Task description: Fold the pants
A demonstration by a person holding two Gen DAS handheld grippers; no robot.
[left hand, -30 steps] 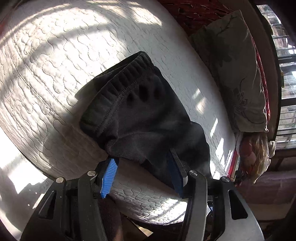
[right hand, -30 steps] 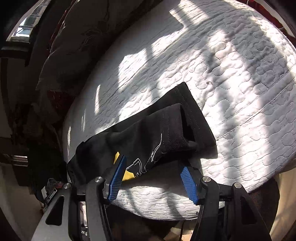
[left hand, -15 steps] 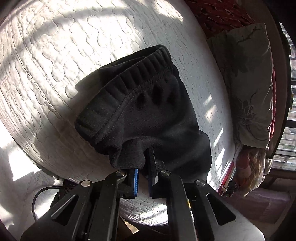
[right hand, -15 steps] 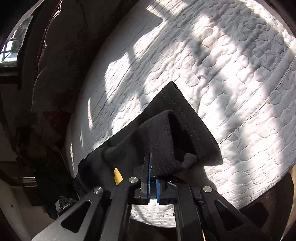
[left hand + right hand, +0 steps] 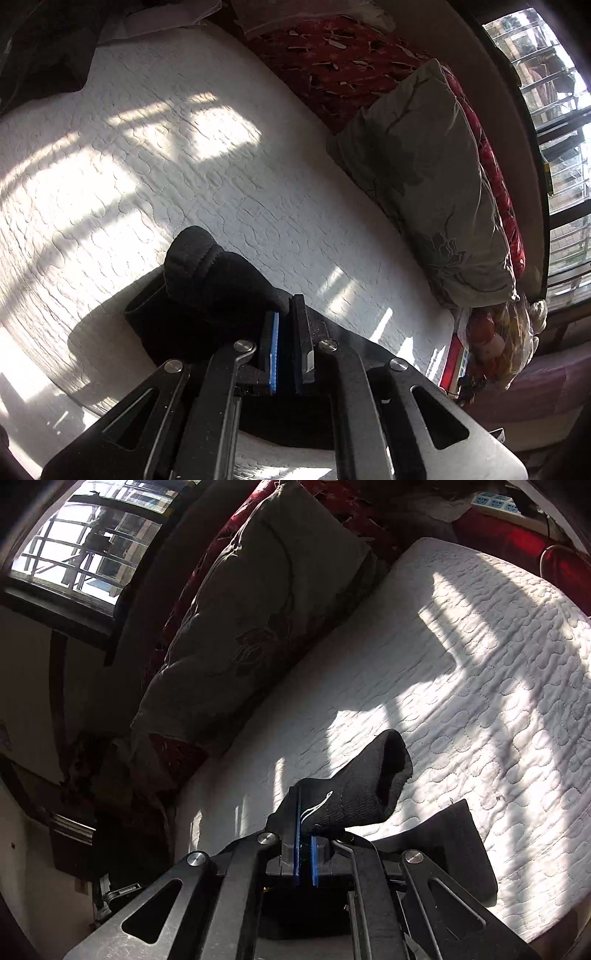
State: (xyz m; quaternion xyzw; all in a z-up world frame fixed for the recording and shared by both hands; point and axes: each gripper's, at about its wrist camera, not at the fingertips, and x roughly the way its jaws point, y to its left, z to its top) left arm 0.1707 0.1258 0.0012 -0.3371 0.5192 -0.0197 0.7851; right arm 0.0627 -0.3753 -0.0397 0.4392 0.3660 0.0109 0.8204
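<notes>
Both grippers (image 5: 285,314) (image 5: 304,821) pinch pants (image 5: 365,782); axis seemingly left-right.

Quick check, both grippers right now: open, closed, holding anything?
Left gripper: closed on the black pants, waistband end.
Right gripper: closed on the pants, cuff end.

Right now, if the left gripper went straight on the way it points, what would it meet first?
The left gripper, shut on the black pants, would carry that fabric forward onto the white mattress. Beyond lies the red blanket, though depth is unclear.
</notes>
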